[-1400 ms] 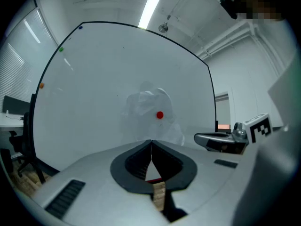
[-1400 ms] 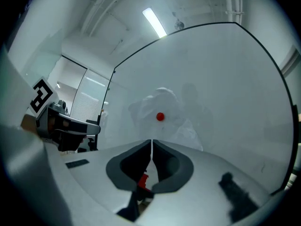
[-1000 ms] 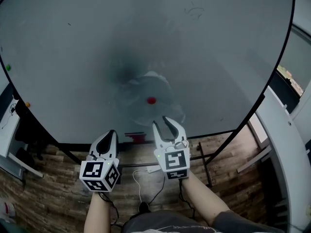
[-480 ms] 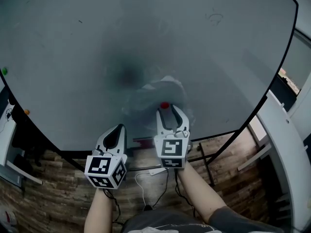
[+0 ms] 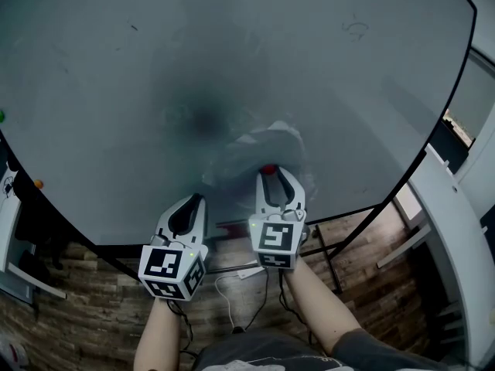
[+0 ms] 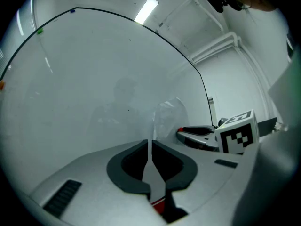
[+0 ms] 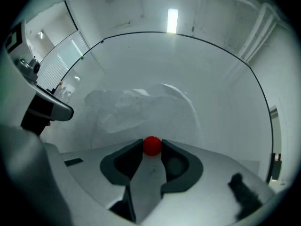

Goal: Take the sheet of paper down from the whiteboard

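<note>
Both of the person's forearms reach up side by side toward the whiteboard [image 5: 232, 52], each hand carrying one tool, two in all, both pointing roughly level at the board's lower part. The right tool [image 5: 274, 178] is lined up straight on the red magnet [image 7: 152, 145]; its jaws have just been closing, the magnet sits between the two tips, and both tips appear to touch its sides. The left tool [image 5: 195, 201] is held just to the left of the red magnet and slightly lower, its jaws pressed together with nothing between them. Whether its tip touches the board I cannot tell. There is one sheet of paper [image 5: 255, 157], crumpled and pale, still up on the board; it spreads above and to the left of the red magnet, which pins it near its lower edge. Only one red magnet is on the sheet. Far to the left of the red magnet, at the board's edge, are two small coloured dots, one green dot [image 5: 1, 116] and one orange dot [image 5: 37, 183].
</note>
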`<state>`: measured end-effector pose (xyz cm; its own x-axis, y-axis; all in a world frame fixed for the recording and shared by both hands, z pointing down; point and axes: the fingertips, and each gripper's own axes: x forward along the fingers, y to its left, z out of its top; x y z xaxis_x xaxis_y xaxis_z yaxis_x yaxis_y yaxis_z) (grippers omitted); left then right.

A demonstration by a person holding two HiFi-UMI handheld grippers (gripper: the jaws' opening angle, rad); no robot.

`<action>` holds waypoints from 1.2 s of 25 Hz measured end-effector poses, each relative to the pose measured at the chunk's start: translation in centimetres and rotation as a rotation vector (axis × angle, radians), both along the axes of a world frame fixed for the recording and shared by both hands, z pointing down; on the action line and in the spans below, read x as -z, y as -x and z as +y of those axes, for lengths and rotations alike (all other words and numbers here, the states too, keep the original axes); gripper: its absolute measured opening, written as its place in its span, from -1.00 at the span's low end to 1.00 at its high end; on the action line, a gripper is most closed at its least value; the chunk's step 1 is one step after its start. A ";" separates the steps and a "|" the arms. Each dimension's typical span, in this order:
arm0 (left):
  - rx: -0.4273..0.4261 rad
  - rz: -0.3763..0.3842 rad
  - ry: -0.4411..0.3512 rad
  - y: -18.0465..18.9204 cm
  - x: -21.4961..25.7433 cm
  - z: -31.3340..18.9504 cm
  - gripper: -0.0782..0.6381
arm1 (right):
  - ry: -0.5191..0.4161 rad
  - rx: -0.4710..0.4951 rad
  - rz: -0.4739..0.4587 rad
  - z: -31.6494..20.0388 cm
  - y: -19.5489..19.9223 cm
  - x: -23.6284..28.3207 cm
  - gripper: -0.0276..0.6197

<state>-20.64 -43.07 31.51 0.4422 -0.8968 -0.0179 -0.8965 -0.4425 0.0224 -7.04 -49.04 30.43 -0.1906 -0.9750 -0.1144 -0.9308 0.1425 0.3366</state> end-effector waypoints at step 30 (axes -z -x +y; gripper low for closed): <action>-0.051 0.045 -0.057 -2.4 3.1 -1.5 -0.75 | 0.037 0.149 -0.026 1.6 0.1 -0.2 -0.52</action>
<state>-18.22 -44.60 28.45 0.4850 -0.8700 -0.0893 -0.8713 -0.4894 0.0357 -7.16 -47.47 30.60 -0.3309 -0.9398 -0.0859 -0.9069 0.2915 0.3044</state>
